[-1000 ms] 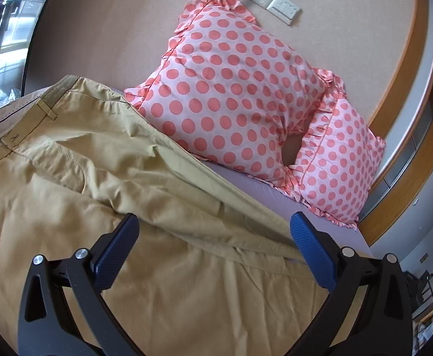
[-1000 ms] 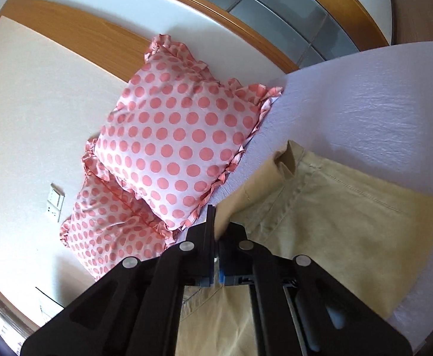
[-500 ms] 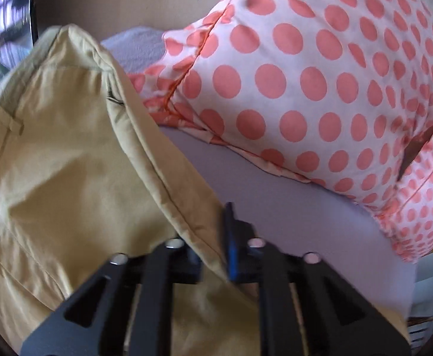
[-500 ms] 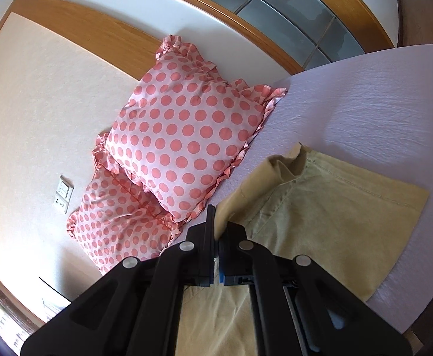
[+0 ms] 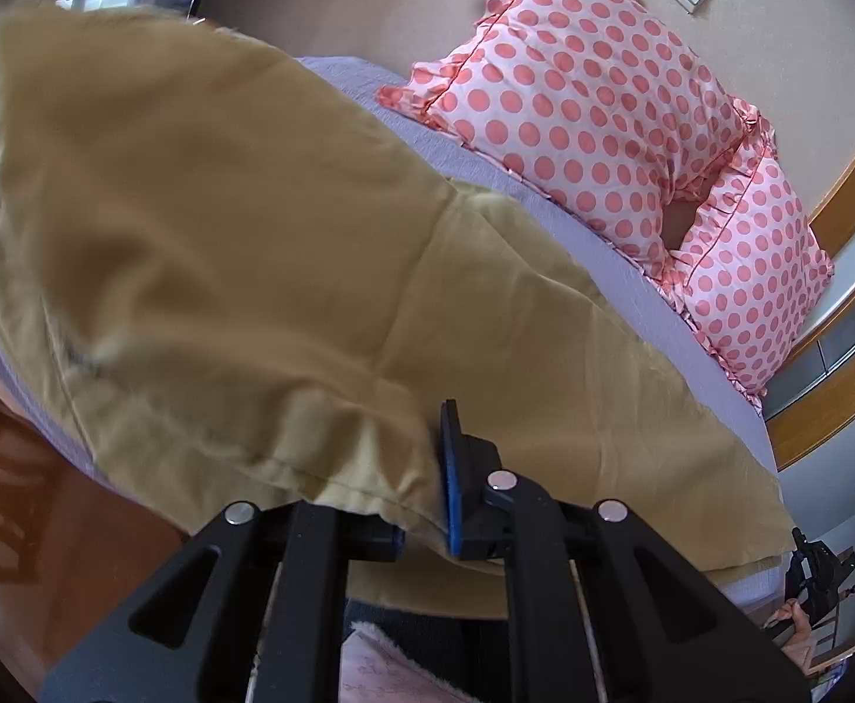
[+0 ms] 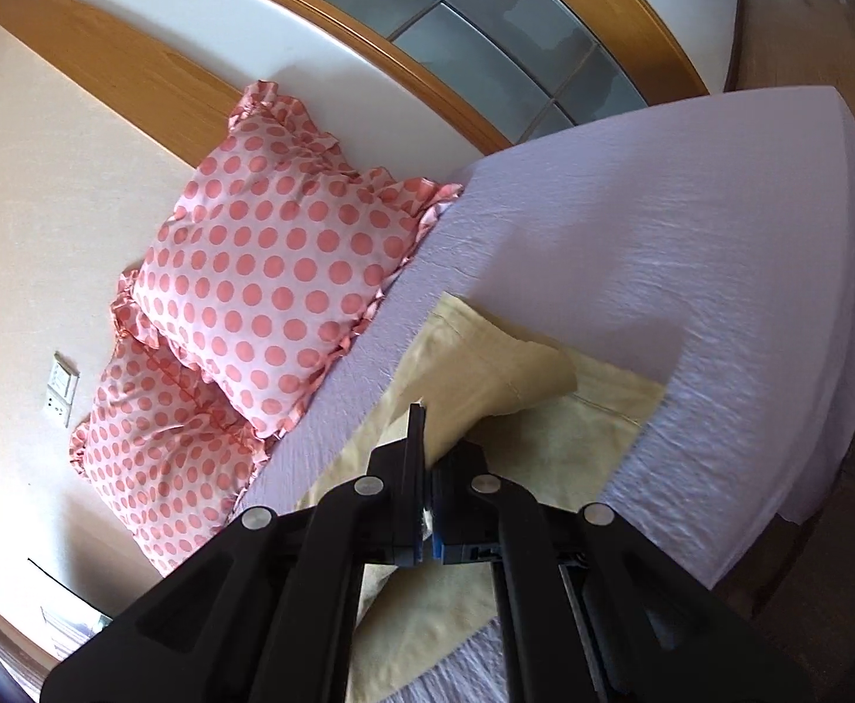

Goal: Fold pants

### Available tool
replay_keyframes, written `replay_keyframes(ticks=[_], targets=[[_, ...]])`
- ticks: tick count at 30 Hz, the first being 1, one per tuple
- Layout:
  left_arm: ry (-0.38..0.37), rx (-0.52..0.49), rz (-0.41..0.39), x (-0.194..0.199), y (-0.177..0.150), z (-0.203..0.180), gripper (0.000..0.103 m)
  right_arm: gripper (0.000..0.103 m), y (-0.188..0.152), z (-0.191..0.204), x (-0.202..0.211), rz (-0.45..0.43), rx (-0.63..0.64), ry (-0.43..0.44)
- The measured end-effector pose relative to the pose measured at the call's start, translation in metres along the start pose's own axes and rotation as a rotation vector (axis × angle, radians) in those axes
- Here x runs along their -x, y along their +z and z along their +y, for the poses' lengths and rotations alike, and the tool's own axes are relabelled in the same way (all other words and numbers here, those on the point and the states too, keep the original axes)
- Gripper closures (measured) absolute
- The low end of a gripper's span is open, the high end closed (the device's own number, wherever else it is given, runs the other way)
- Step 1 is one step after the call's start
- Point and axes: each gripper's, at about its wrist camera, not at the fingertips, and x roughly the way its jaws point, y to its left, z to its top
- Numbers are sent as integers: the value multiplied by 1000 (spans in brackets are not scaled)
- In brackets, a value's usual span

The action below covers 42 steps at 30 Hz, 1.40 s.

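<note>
Here, left claw (image 5: 427, 498) pinching tan pants (image 5: 239, 246), right claw (image 6: 425, 468) pinching hem, lifted above bed (image 6: 720, 234)

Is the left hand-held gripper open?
No, the left hand-held gripper is shut on a bunched edge of the tan pants.

Left tongs (image 5: 427, 504) and right tongs (image 6: 425, 468) both clamped, fabric between the jaws.

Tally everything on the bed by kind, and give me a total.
Pants: 1, khaki, pinched by the left gripper and the right gripper.
Pillows: 2, pink with polka dots, one overlapping the other.
Total on the bed: 3.
</note>
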Motion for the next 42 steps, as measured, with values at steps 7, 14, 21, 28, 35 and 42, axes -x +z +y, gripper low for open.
replay_keyframes(ticks=[7,14,21,28,35,42], targets=[[-8,-23,-27,3,-11,-3,84,86,-9,-9,7,17,21,-116],[-75,-48,-76,21,-26,0,50,39,-13,-11,28,-73,87,-218],[-199,-1,-92,35,-49,26,45,66,-32,-3,16,-25,149,-132],[-215,54,-122,45,-60,48,38,101,-40,51,-5,-20,298,18],[-215,35,-144,50,-63,48,32,101,-96,192,-16,50,623,263],[-257,45,-145,47,-63,58,30,100,-37,106,-7,-114,419,-227]])
